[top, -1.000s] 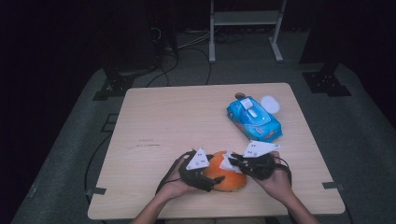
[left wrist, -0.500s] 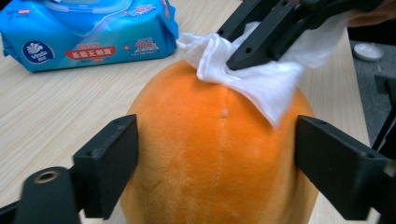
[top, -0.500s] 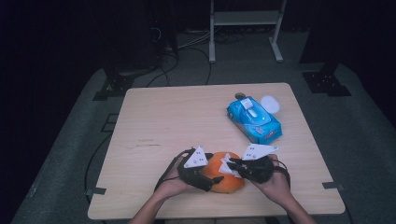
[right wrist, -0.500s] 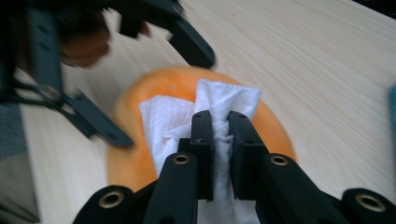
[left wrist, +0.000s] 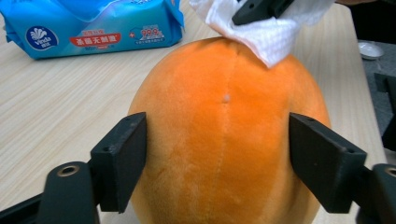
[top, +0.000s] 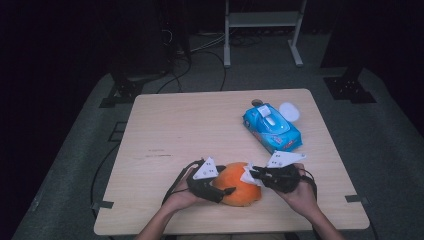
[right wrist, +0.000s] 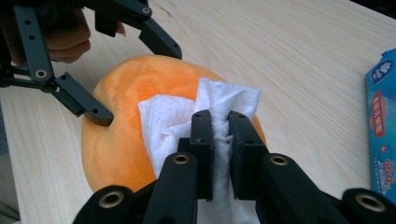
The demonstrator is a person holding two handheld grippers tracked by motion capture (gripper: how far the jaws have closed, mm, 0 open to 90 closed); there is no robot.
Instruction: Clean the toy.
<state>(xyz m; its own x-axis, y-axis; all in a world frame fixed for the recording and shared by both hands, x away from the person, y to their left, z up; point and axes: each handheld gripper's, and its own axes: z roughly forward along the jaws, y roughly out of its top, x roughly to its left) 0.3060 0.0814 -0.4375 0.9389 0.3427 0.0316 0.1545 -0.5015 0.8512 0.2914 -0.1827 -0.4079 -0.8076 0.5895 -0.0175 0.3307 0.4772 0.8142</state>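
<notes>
My left gripper (left wrist: 217,154), jaws just closing, clamps the orange plush ball (left wrist: 224,140) at frame centre. My right gripper (right wrist: 219,126) pinches a white wipe (right wrist: 173,116) against it.

The near middle of the table (top: 165,125) is crowded: the orange plush (top: 242,186) sits there with the left gripper (top: 227,191) straddling it from the left and the right gripper (top: 250,174) pressing a wipe (right wrist: 210,112) on it from the right, so no path runs between the two hands. Far right, the wipes pack (top: 272,127) and a white lid (top: 289,111) block that corner. The left half and the far middle lie open.
</notes>
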